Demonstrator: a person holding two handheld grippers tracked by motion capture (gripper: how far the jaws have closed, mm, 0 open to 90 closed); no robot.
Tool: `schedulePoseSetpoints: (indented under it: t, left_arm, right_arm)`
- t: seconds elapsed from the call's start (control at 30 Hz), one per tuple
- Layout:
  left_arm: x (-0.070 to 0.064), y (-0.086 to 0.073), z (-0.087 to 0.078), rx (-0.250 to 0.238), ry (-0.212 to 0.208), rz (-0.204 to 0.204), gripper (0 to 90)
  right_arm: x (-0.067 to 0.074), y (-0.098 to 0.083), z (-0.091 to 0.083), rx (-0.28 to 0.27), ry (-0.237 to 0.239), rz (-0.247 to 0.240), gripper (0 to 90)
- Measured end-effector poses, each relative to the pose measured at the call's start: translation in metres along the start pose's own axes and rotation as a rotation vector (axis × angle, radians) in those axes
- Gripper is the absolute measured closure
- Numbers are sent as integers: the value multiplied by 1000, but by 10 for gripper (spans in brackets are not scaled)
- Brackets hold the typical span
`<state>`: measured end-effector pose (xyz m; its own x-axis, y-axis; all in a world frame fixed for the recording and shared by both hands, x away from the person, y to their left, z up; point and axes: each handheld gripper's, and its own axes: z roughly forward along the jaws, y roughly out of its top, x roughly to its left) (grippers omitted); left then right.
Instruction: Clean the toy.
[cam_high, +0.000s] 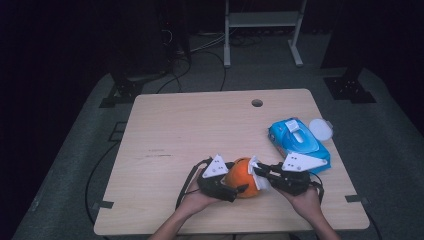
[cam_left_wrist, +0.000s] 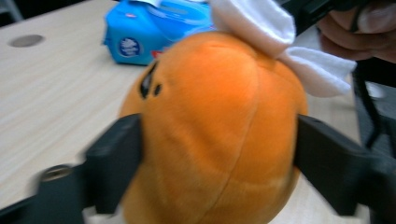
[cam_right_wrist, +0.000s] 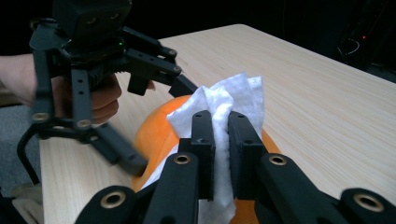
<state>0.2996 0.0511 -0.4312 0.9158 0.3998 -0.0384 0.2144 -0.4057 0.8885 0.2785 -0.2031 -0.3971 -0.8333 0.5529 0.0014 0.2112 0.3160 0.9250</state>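
An orange plush toy (cam_high: 242, 176) sits on the wooden table (cam_high: 190, 130) near its front edge. My left gripper (cam_high: 239, 177) comes from the left and its two jaws lie against the toy's sides (cam_left_wrist: 219, 126), shut on it. My right gripper (cam_right_wrist: 221, 126) comes from the right, shut on a folded white wipe (cam_right_wrist: 233, 93). The wipe rests on top of the toy (cam_right_wrist: 156, 128) and hangs down its right side (cam_high: 261, 183). In the right gripper view the left gripper (cam_right_wrist: 161, 126) straddles the toy from behind.
A blue pack of wet wipes (cam_high: 298, 142) lies at the right of the table, just beyond my right hand, with a round white lid (cam_high: 320, 129) beside it. A cable hole (cam_high: 257, 103) sits near the far edge. A white frame (cam_high: 262, 30) stands on the floor behind.
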Motion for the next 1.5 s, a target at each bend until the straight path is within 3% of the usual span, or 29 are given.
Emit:
schedulePoseSetpoints:
  t: [0.1,0.17,0.27,0.37,0.43,0.5,0.57,0.63,0.67,0.77,0.9,1.0,1.1,1.17,1.27,1.37,1.43,1.5]
  left_arm:
    - [-4,0,2,27,20,57,127]
    - [-7,1,1,23,50,82,235]
    - [-9,6,-5,33,48,72,327]
    - [-9,13,-11,47,13,41,353]
    - [-10,14,-10,65,23,47,354]
    - [-6,11,-9,65,21,21,354]
    - [-2,10,-10,54,23,-21,354]
    - [3,8,-10,38,24,-65,348]
    - [5,6,-11,30,21,-84,342]
    - [6,5,-8,23,28,-101,324]
    - [5,4,-7,16,42,-131,304]
    - [6,3,-8,15,40,-134,291]
    - [5,3,-6,14,20,-112,260]
    - [3,3,-4,18,16,-62,214]
    - [-2,3,-2,32,32,-5,213]
    - [-2,2,-4,34,48,6,296]
    - [0,1,-4,24,56,-15,323]
    - [2,0,-5,21,59,-37,330]
  right_arm:
    - [-5,0,0,1,-6,5,811]
    - [-7,-1,0,3,-5,24,811]
    - [-2,1,-3,-10,-8,13,812]
    - [10,8,-3,-37,40,3,812]
    - [19,13,0,-32,42,-42,812]
    - [21,13,3,-6,26,-65,812]
    - [16,10,3,-10,13,-57,812]
    - [5,4,1,5,-30,-34,812]
    - [-3,0,-2,10,-52,-2,812]
    - [-6,-5,-4,2,-46,43,813]
    - [13,3,4,-11,20,-11,812]
    - [19,6,9,8,5,-63,813]
    - [6,2,5,10,-10,-25,813]
    - [-3,-2,2,6,-19,11,813]
    - [-5,-4,0,7,-46,13,813]
    - [0,-3,1,1,-51,-3,813]
    - [8,-1,2,-3,-44,-20,814]
    - [17,1,6,-1,5,-48,813]
